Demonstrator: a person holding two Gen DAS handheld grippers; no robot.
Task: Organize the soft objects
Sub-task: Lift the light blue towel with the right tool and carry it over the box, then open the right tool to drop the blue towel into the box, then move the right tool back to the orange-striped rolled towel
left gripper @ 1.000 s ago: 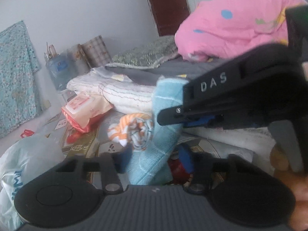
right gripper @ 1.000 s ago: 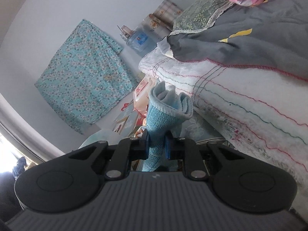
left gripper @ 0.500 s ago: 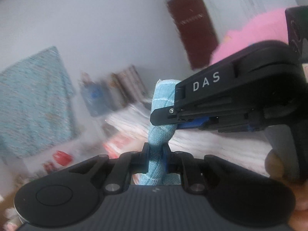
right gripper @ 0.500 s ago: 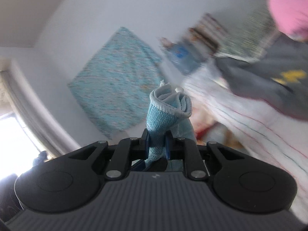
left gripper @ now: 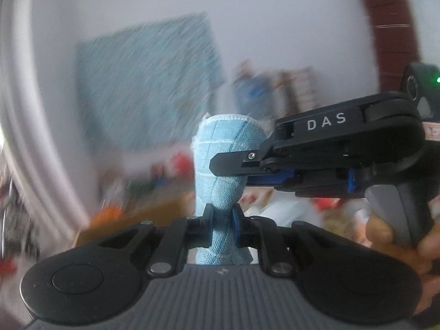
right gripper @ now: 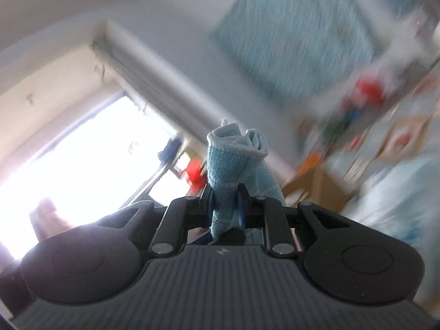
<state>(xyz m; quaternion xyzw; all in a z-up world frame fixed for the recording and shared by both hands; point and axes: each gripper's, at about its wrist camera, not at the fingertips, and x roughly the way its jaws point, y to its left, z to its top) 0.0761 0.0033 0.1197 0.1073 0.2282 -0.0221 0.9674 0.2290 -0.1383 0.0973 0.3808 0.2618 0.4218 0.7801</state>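
Note:
A rolled light-blue woven cloth stands upright between both grippers. My left gripper is shut on its lower part, the pads squeezing it into a narrow waist. In the left wrist view my right gripper reaches in from the right and pinches the cloth higher up, with a person's hand on its handle. The right wrist view shows the same cloth rising from my right gripper. Its jaws are opening slightly, though the pads still press the fabric. The cloth's lower end is hidden behind the gripper bodies.
Everything behind is motion-blurred. A teal patterned fabric hangs on the pale wall and a dark red door is at the far right. A bright window and a cardboard box are in the right wrist view.
My left gripper shut on the lower part of the cloth. Both grippers then rose and swung with it away from the bed, toward the wall and window.

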